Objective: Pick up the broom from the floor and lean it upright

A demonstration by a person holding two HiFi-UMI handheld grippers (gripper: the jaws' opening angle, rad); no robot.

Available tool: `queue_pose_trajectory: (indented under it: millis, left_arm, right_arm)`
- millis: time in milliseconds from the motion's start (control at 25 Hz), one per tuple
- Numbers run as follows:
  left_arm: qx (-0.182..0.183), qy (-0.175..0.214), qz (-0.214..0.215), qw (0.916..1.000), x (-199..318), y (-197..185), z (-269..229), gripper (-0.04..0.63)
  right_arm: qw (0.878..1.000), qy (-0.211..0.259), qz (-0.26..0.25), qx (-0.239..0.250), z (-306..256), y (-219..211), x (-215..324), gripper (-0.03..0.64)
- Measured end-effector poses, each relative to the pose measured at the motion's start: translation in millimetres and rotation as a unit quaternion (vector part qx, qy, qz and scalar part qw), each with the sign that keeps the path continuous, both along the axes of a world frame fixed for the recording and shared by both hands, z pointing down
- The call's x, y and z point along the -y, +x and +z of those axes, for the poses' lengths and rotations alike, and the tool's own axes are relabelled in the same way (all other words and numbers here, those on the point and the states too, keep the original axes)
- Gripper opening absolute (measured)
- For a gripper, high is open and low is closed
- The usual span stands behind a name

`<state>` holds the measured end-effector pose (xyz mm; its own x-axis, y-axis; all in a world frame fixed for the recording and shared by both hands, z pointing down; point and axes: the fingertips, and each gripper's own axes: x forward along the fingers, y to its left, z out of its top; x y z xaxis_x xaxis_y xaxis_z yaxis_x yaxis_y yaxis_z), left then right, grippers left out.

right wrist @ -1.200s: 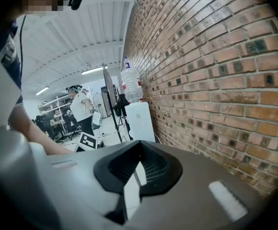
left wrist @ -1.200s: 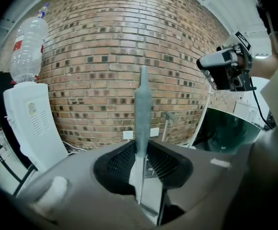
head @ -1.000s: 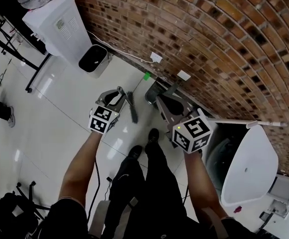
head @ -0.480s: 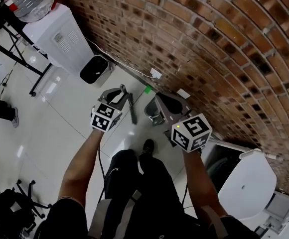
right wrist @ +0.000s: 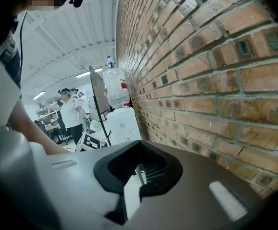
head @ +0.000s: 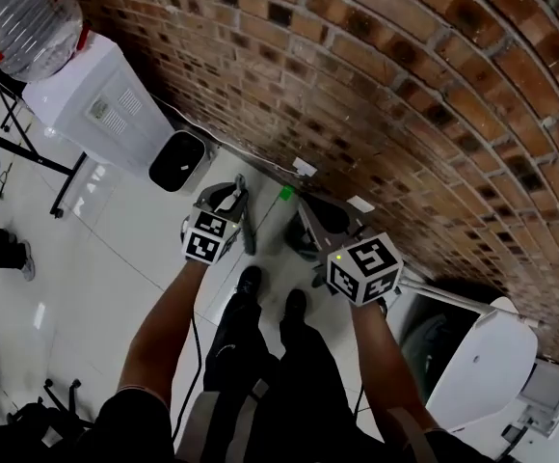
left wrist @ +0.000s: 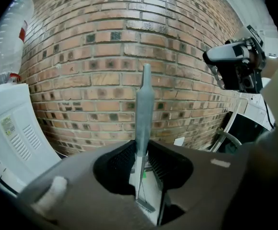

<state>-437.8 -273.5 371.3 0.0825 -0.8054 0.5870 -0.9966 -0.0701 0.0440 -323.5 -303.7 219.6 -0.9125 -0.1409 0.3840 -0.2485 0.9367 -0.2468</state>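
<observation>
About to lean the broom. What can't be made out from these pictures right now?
- Bottom end of the broom: in the left gripper view it is covered by the left gripper body, and in the head view it is too small. Floor contact is unclear.
- Dark object by the brick wall: head view, mostly behind the right gripper.
- Water bottle: head view, cut off by the top-left edge.

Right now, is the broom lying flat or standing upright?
Upright: the broom stands vertical, head down, clamped between the jaws of the left gripper.
</observation>
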Motion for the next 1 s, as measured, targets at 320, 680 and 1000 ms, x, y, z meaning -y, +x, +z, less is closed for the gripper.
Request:
queue_pose_trajectory:
  millis: [320,680,1000]
  left_arm:
    - [-0.030,-0.003,0.010,0.9995,64,-39,22,0.089]
    - [-0.040,-0.005,0.029,0.9988,158,-38,37,0.091]
    - [-0.052,0.004,0.037,0.9980,193,-32,48,0.094]
  right_arm:
    - [0.998,-0.003,0.056,-0.020,17,-30,26,0.001]
    - [0.995,-0.006,0.096,-0.036,27,-23,56,0.002]
    - [0.991,-0.013,0.123,-0.043,35,-7,71,0.002]
